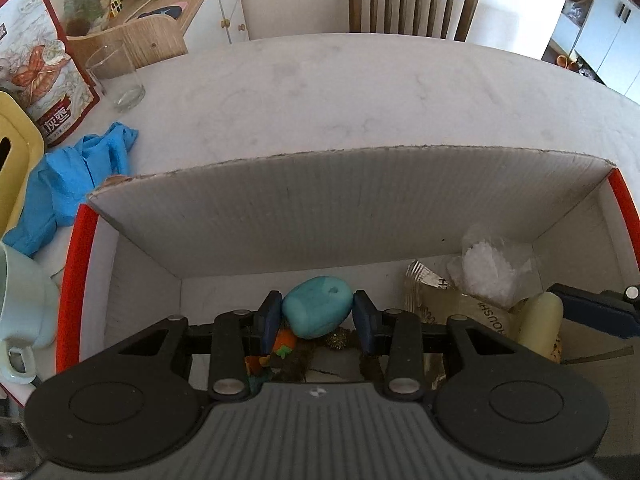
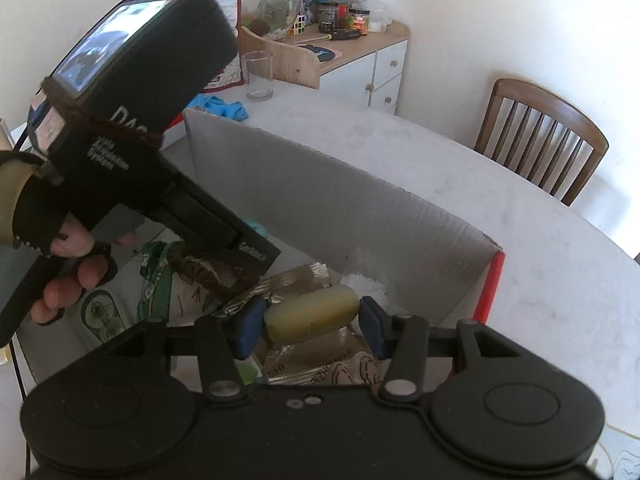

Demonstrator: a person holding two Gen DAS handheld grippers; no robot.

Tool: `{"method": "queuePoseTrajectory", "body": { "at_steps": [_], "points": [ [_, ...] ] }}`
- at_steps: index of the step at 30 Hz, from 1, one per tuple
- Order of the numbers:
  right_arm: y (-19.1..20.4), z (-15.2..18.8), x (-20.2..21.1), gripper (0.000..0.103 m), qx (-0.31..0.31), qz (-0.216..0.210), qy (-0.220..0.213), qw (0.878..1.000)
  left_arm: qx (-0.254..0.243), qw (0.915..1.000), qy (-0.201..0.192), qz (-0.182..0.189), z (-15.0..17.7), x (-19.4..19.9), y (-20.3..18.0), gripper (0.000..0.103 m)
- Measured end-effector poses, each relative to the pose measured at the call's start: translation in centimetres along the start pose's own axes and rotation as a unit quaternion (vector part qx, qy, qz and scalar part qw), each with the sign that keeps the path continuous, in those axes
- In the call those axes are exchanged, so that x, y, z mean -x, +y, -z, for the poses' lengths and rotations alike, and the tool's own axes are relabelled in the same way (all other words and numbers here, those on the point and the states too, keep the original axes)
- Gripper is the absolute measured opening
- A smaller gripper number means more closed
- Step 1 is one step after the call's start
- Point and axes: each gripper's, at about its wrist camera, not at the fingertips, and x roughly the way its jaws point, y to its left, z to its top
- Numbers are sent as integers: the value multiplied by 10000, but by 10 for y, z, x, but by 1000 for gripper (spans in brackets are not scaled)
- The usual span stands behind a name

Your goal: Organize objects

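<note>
A white cardboard box (image 1: 360,204) with red outer sides sits open on the pale table. My left gripper (image 1: 318,314) is shut on a teal rounded lump (image 1: 316,310), held low inside the box above small orange and green bits (image 1: 284,344). My right gripper (image 2: 310,330) is shut on a pale yellow oblong piece (image 2: 312,314), also inside the box, over snack packets (image 2: 320,364) and a clear bag of white crystals (image 1: 490,270). In the left wrist view the yellow piece (image 1: 538,328) and a right fingertip (image 1: 592,314) show at the box's right side.
Left of the box lie a blue glove (image 1: 76,180), a drinking glass (image 1: 116,76), a red snack bag (image 1: 44,68), a yellow container (image 1: 16,148) and a pale green mug (image 1: 20,308). A wooden chair (image 1: 414,0) stands behind the table. A person's hand (image 2: 68,264) holds the left gripper's handle.
</note>
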Motion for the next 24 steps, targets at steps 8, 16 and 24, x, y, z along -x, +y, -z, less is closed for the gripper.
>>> {"method": "queuePoseTrajectory", "body": {
  "at_steps": [8,16,24],
  "points": [
    [-1,-2,1,55,5,-14,-78,10000,74,10000,-26,42,1,2,1,46],
    [0,-1,13,59,-36,-59,-217,9997,148,9997,-192,12,7,18,2,55],
    [-1,4,38,59,-130,-91,-406,9990,282,9984,-471,103,18,50,3,55]
  ]
}}
